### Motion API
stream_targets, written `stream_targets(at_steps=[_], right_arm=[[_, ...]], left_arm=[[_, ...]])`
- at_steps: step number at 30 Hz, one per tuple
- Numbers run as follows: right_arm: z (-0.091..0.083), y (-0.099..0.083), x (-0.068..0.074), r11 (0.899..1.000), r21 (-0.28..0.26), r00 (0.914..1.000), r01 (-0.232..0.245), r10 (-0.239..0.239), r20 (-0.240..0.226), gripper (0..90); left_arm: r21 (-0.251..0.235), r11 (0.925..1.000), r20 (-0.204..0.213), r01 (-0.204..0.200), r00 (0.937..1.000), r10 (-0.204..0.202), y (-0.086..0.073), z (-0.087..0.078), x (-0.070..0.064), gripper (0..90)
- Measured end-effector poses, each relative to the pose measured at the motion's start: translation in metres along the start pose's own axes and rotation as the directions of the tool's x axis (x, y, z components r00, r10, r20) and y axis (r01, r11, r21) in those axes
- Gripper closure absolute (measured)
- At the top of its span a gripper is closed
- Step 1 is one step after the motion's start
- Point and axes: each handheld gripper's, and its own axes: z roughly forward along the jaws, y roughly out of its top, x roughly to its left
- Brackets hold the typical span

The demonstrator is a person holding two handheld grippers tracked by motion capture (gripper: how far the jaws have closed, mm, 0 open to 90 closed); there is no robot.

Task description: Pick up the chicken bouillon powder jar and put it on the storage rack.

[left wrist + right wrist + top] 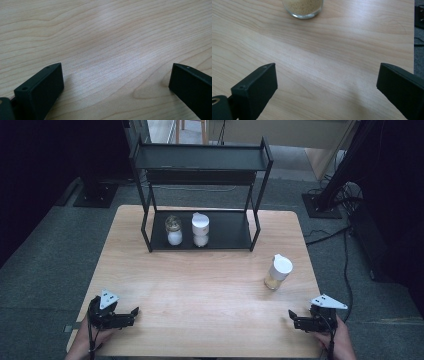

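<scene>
The white-lidded jar of yellow grains is standing upright on the table, right of centre, apart from the rack. The right gripper is resting near the table's front right edge, jaws spread wide, holding nothing, close to this jar. The left gripper is lying at the front left, jaws likewise spread. Two other jars are sitting on the black rack behind.
</scene>
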Motion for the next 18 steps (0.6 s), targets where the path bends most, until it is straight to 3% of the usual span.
stream_targets(at_steps=[8,13,18], right_arm=[[0.003,0.014,0.008,1.0,-0.013,0.9998,0.019,-0.019,0.003,4.9],[0.004,0.022,0.012,0.998,-0.054,0.9998,0.017,-0.017,-0.011,4.5],[0.009,0.032,0.015,0.998,-0.058,0.9998,0.02,-0.02,0.005,4.5]], left_arm=[[0.0,1.0,0.001,-0.001,1.0,0.001,0.0,0.0,0.0,0.0],[0.0,1.0,0.002,-0.001,1.0,0.001,0.0,0.0,0.0,0.0],[0.001,1.0,0.002,-0.001,1.0,0.001,0.0,0.0,0.0,0.0]])
